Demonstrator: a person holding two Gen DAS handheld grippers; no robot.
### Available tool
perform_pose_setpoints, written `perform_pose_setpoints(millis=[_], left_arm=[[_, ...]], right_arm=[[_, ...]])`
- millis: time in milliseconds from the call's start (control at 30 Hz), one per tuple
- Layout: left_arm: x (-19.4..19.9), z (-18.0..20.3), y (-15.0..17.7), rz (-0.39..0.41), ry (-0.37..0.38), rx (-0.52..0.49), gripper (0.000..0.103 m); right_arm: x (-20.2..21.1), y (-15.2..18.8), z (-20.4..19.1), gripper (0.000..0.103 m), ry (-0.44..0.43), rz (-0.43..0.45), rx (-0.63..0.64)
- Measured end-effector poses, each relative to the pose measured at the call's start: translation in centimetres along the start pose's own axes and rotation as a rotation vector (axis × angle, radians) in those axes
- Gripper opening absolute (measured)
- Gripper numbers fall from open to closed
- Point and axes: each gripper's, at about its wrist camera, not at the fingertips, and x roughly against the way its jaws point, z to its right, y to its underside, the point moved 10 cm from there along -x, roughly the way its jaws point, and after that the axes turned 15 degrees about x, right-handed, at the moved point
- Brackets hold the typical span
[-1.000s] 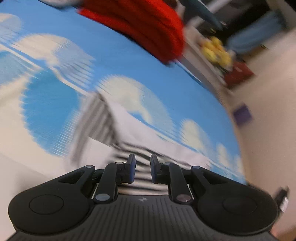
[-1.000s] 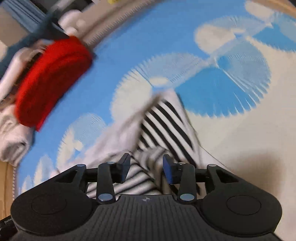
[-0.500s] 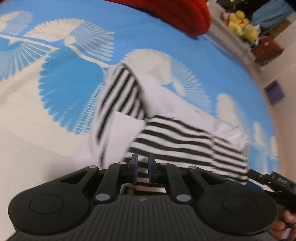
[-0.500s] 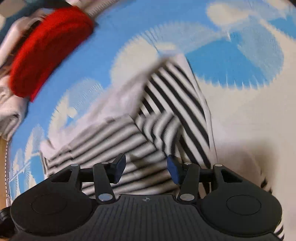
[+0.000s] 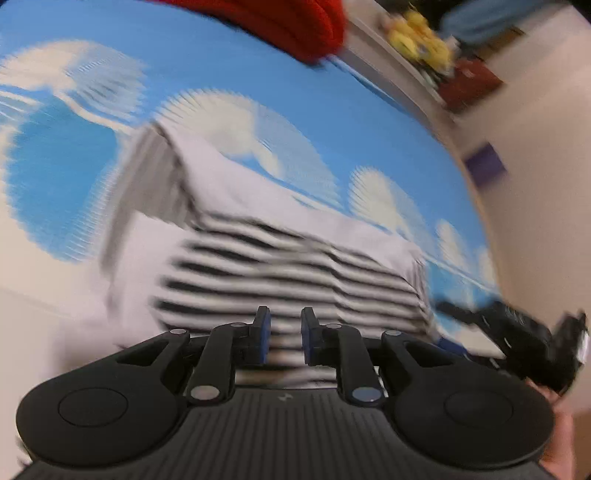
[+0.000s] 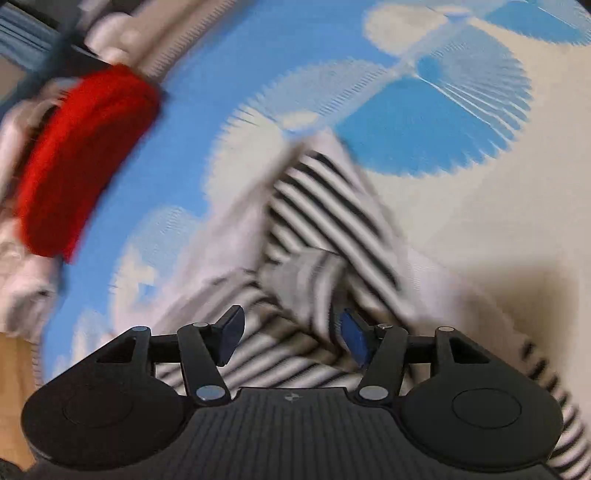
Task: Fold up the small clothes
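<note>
Both tongs are opening, letting go of the striped shirt (image 5: 295, 273) after a fold: left tongs (image 5: 283, 339) slightly apart, right tongs (image 6: 290, 338) wide. Next, grab another edge.

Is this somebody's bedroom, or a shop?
Probably a bedroom: the striped garment lies on a blue patterned bedspread, with a red folded garment beside it. Yellow toys sit beyond.

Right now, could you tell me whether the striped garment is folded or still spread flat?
Partly folded: the striped garment lies on the blue patterned sheet with a striped flap doubled over its plain white inside; blur hides how neat the fold is.
</note>
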Motion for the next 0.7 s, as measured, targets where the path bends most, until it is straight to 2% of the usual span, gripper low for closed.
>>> perform_pose_setpoints(millis=[33,100,133,200,267,300,433,500,567,633,700], left_arm=[[-0.7,-0.2,0.7,-0.038,-0.024,-0.01,0.02],[-2.8,-2.1,2.2,-0.111,-0.167,-0.039,0.019],[-3.7,-3.3,2.7,-0.132,-0.245,-0.049,0.014],[-4.0,-3.7,2.5,-0.139,-0.243,-0.009,0.014],[-3.2,-2.8,1.5,-0.121,-0.192,0.007,0.016],[-2.6,-2.3,0.9,-0.094,-0.166,0.004,0.02],[-1.6,-2.8,-1.7,-0.017,-0.155,0.038,0.02],[-2.2,-4.4,-1.9,-0.022,-0.22,0.054,0.02],[-2.6,-6.4,-1.5,-0.043,-0.291,0.057,0.019],[-2.6,-6.2,-1.9,-0.035,-0.277,0.061,0.02],[-2.0,-5.1,-2.3,-0.012,-0.242,0.039,0.02]], right_arm=[[-0.2,0.2,-0.9,0.062,-0.044,0.0,0.008],[-1.3,1.1,-2.5,0.063,-0.108,-0.035,0.025],[-2.1,1.9,-3.2,0.063,-0.136,-0.068,0.026],[-3.4,3.7,-3.7,0.062,-0.141,-0.164,0.034],[-4.6,5.1,-2.5,0.06,-0.015,-0.249,0.078],[-4.7,5.2,-1.9,0.057,0.033,-0.249,0.093],[-3.2,2.6,-1.3,0.057,0.114,-0.145,0.103],[-2.4,1.2,-0.5,0.059,0.195,-0.089,0.168],[-1.7,0.0,1.6,0.061,0.321,-0.047,0.169],[-0.3,-0.8,3.9,0.06,0.43,0.005,0.105],[0.7,-1.7,4.9,0.06,0.484,0.061,0.069]])
